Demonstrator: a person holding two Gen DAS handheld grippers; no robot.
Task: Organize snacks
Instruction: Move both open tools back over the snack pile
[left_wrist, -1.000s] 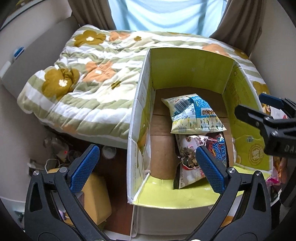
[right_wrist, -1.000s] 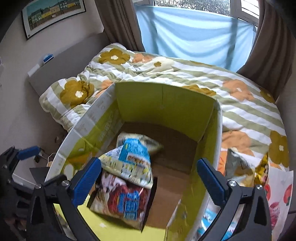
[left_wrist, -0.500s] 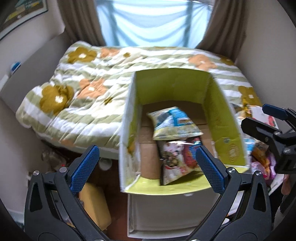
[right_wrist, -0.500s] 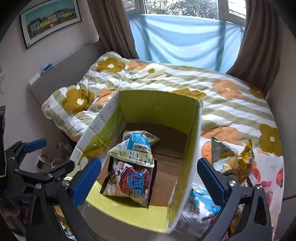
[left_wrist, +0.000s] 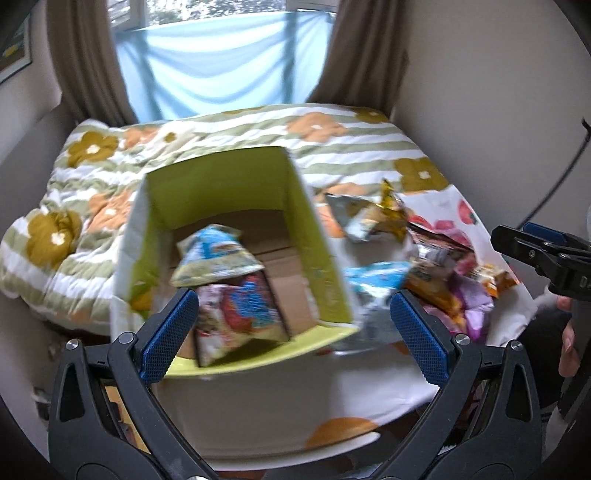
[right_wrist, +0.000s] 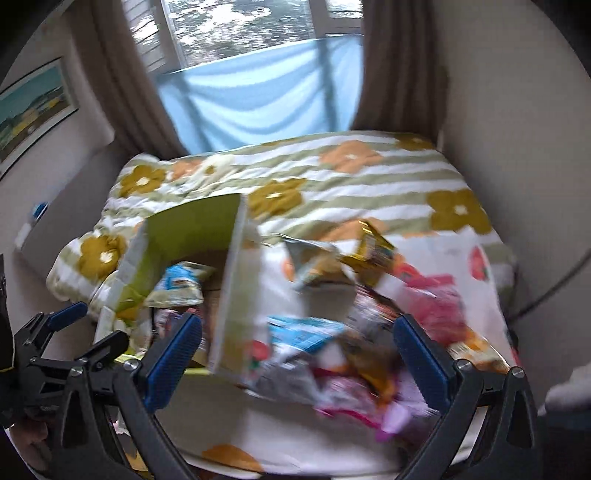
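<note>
An open yellow-green cardboard box (left_wrist: 317, 236) stands on the bed and holds two snack bags: a blue and cream bag (left_wrist: 214, 258) on top of a red and pink bag (left_wrist: 240, 317). The box also shows in the right wrist view (right_wrist: 192, 229). A pile of loose snack bags (left_wrist: 436, 266) lies right of the box on a white cloth, blurred in the right wrist view (right_wrist: 362, 332). My left gripper (left_wrist: 291, 332) is open and empty above the box's near edge. My right gripper (right_wrist: 299, 350) is open and empty above the pile.
A striped quilt with flowers (left_wrist: 88, 192) covers the bed. Curtains and a blue sheet (left_wrist: 218, 66) hang at the window behind. Walls close in on both sides. The left gripper's tips (right_wrist: 70, 332) show at the left of the right wrist view.
Both grippers have pulled back and up from the box and swung right. The snack pile right of the box has come into view. Both stay open.
</note>
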